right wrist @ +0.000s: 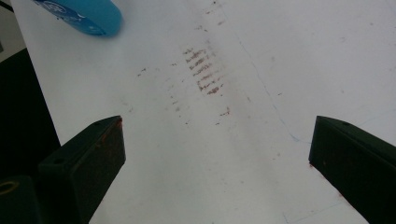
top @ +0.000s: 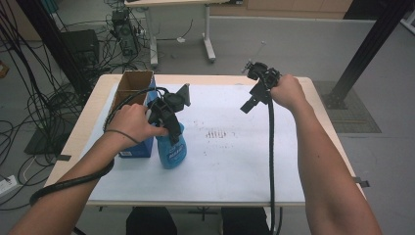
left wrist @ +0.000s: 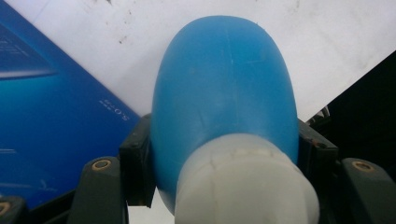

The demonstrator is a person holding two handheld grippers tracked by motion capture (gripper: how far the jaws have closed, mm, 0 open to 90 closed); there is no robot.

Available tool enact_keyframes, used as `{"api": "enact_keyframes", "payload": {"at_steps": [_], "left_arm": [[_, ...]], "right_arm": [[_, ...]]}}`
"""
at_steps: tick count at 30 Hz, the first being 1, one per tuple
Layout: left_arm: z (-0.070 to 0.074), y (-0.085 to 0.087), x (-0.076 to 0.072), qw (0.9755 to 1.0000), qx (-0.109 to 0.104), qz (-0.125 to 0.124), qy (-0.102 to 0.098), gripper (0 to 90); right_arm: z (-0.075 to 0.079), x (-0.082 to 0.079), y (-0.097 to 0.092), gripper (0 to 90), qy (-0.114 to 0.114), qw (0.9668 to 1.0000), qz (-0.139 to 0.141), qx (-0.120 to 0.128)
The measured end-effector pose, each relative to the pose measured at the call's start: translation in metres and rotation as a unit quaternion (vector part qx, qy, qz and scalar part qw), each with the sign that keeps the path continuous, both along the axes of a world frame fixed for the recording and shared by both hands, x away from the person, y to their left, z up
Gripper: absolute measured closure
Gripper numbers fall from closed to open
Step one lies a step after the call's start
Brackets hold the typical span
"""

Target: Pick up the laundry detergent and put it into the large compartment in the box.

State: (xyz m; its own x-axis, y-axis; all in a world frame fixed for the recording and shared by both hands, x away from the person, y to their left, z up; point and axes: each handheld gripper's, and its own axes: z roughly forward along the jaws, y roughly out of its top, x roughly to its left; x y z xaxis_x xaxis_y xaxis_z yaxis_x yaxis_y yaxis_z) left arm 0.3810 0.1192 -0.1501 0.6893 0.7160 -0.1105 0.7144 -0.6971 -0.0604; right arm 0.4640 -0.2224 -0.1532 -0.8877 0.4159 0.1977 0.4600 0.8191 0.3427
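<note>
Two grippers are in your hands: your left gripper (top: 169, 115) has its fingers (left wrist: 135, 172) clamped on the neck of the blue bottle (top: 172, 149), just below its white collar (left wrist: 247, 182). That bottle stands upright on the white counter (top: 235, 166), touching the blue box (top: 133, 147) at its left. Your right gripper (top: 252, 100) hangs above the counter's far right part, well apart from the bottle, its fingers (right wrist: 88, 158) spread wide and holding nothing, over brown marks (right wrist: 203, 70).

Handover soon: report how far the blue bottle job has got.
Done: left tongs are shut on the blue bottle, standing on the white sheet beside the blue box. In hand: that grip. Left: right tongs hang open, unused; where the bottle goes is unclear.
</note>
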Motion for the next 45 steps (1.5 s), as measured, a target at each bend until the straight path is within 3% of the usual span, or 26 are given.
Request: {"api": "enact_keyframes", "payload": {"at_steps": [15, 45], "left_arm": [[0.045, -0.004, -0.005, 0.9997, -0.011, 0.005, -0.023, 37.8], [0.162, 0.002, 0.003, 0.9960, -0.031, 0.039, -0.074, 37.8]], "right_arm": [[0.003, -0.005, -0.001, 3.9, -0.007, 0.9999, 0.004, 0.008], [0.006, -0.009, -0.008, 3.9, -0.012, 0.9999, -0.003, 0.012]]}}
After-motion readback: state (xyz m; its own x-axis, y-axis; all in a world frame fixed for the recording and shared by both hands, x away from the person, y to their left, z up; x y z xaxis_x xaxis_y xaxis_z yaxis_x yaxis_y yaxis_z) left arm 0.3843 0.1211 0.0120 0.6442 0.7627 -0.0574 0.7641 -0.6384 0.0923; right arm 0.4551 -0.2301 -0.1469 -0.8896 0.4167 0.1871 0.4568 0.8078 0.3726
